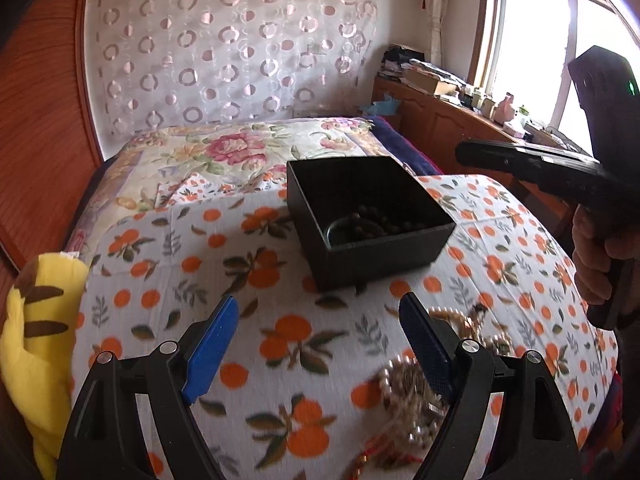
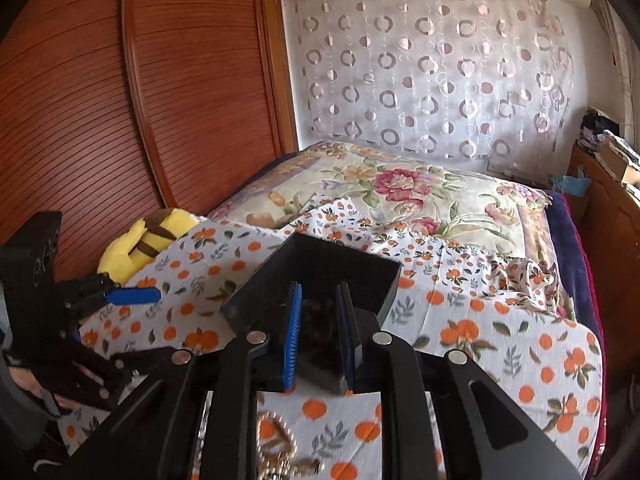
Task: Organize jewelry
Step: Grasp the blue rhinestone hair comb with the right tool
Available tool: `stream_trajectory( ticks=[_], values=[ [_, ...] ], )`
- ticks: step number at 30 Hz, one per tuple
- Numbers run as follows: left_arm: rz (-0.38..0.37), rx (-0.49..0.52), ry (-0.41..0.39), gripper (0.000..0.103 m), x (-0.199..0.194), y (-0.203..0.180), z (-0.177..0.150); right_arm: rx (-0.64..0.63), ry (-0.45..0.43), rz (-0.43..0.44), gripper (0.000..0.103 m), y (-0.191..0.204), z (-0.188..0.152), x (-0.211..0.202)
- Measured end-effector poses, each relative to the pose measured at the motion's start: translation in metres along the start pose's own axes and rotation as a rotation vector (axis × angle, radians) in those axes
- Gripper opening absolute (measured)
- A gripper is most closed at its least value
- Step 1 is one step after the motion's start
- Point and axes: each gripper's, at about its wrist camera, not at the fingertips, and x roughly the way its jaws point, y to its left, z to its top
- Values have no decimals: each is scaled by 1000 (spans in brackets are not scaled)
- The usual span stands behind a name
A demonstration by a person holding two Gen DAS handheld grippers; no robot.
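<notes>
A black open box [image 1: 360, 240] stands on the orange-print cloth and holds a dark bead bracelet [image 1: 376, 222] and a round bangle [image 1: 340, 230]. A heap of pearl and gold jewelry [image 1: 416, 392] lies on the cloth by my left gripper's right finger. My left gripper [image 1: 316, 344] is open and empty, low over the cloth in front of the box. My right gripper [image 2: 320, 328] hovers above the box [image 2: 372, 276] with its blue pads a narrow gap apart and nothing between them. Pearl and gold pieces [image 2: 280, 440] lie below it.
A yellow plush toy [image 1: 36, 352] lies at the cloth's left edge. A floral quilt [image 1: 224, 152] covers the bed behind. A wooden wardrobe [image 2: 140, 100] stands left; a cluttered wooden cabinet [image 1: 448, 120] stands right under the window.
</notes>
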Motion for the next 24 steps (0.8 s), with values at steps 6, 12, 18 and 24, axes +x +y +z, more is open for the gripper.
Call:
stream_trajectory(
  ticks=[6, 12, 18, 24],
  values=[
    [3, -1, 7, 79, -11, 1, -23, -8, 21, 39, 25, 18, -34, -9],
    [31, 0, 31, 80, -13, 8, -43, -16, 62, 94, 35, 38, -61, -5],
    [42, -33, 44, 81, -19, 19, -63, -25, 110, 138, 38, 58, -79, 11],
    [41, -62, 49, 81, -25, 25, -78, -15, 148, 169, 44, 66, -85, 24]
  ],
)
